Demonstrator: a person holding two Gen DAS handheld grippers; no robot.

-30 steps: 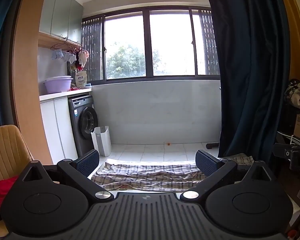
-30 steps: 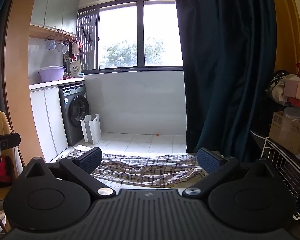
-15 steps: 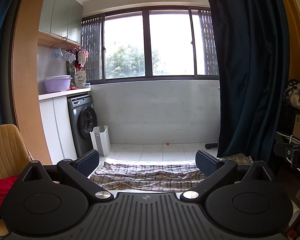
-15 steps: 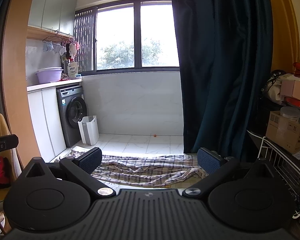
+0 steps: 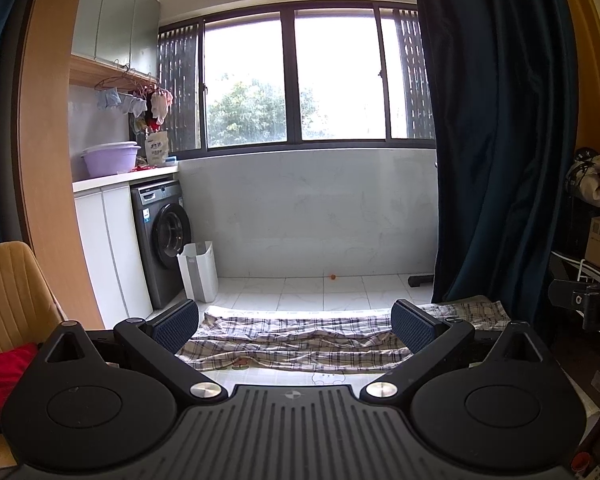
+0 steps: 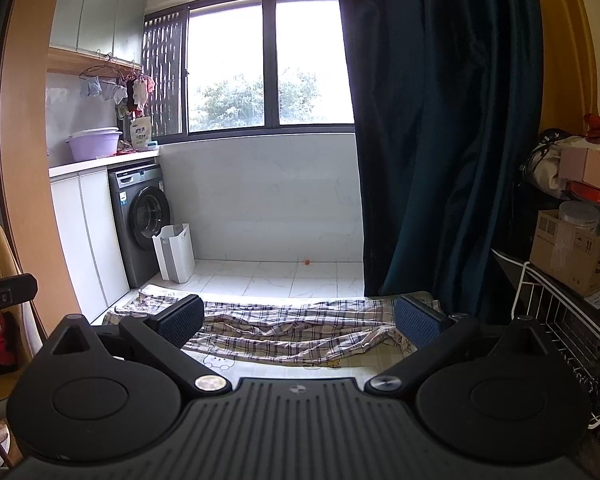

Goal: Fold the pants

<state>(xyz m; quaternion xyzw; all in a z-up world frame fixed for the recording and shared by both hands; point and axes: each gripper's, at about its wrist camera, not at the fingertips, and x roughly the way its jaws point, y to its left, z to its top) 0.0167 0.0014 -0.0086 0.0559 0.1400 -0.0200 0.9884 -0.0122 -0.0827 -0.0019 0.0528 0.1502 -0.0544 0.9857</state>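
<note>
Both tools are spread wide and empty: the left tool [image 5: 294,322] and the right tool [image 6: 300,318] hover above the near edge of the pale cartoon-printed desk [image 5: 300,376]. Crumpled plaid cotton pants [image 5: 296,342] lie lengthwise across that desk, beyond the blue ribbed fingertips [image 6: 182,318]. Behind the desk's right end hangs a dark blue curtain [image 6: 440,140].

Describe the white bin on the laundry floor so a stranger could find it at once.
Start at the big window and drop to the grey washing machine under the white counter on its left. The white bin stands on the tiled floor right in front of that machine. It is the only open-topped white container on the floor; the purple basin sits on the counter.
</note>
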